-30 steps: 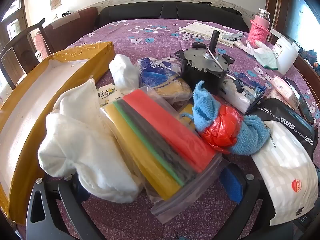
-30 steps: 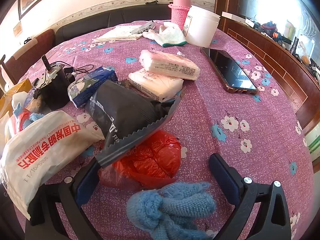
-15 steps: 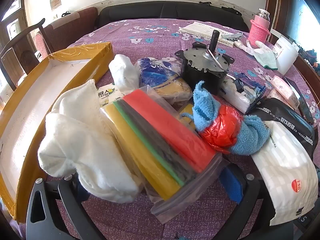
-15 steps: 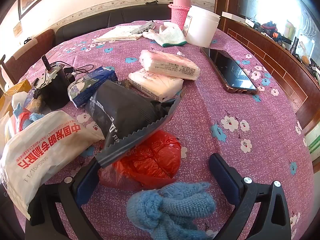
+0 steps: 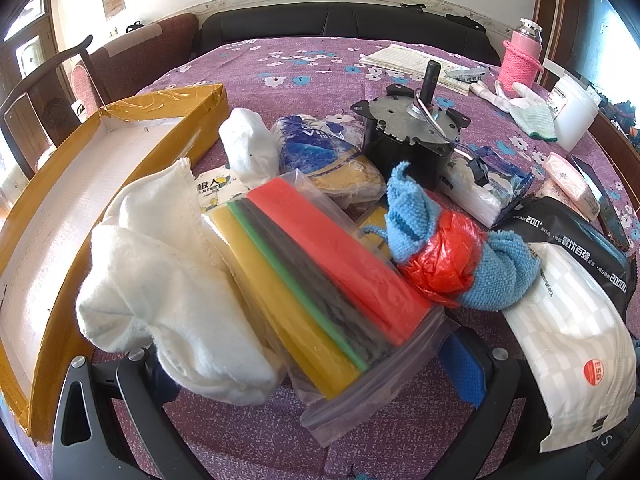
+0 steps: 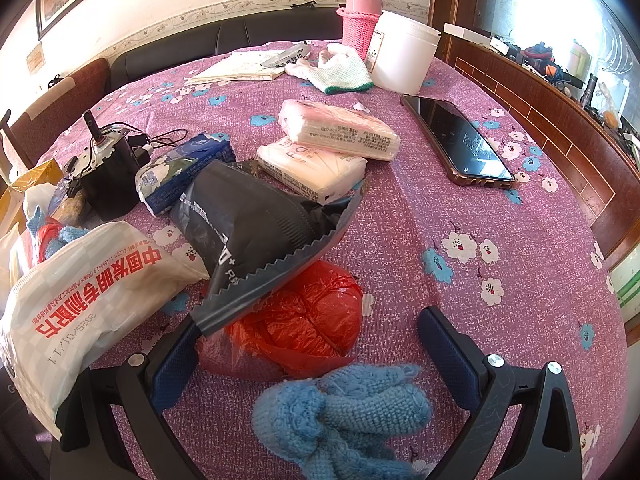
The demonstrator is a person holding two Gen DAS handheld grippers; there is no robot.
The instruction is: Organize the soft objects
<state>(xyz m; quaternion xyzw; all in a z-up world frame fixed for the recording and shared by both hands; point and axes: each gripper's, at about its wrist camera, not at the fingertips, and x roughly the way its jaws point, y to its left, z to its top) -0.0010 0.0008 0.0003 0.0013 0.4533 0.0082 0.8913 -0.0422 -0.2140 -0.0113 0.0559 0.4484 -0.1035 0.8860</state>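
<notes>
From where I stand the yellow box [image 5: 120, 148] lies open at about nine o'clock of the pile, empty as far as I can see, and looks the likely home for the soft things. Just right of it the white towel [image 5: 172, 292] slumps in loose folds; I'd judge it light and floppy, best pinched at a thick bunched fold, not an edge. Touching its right side is the zip bag [image 5: 320, 280] of coloured sheets, slick plastic that may slide, stiffer along its length, so take it across the near end. At two o'clock of that sits the blue cloth [image 5: 472, 264] bound in red plastic, squashy and easy to grip at the bound middle.

The left gripper [image 5: 304, 364] sits low over the cloth-covered table, jaws spread wide on either side of the towel and bag ends, closed on nothing.

Further right, the right gripper [image 6: 316, 352] is likewise low and level, jaws wide apart, with a red bag [image 6: 296, 328] and a blue knit [image 6: 340, 412] lying between them, both soft and light, unheld. The black pouch [image 6: 256, 232] overlaps the red bag at eleven o'clock
</notes>
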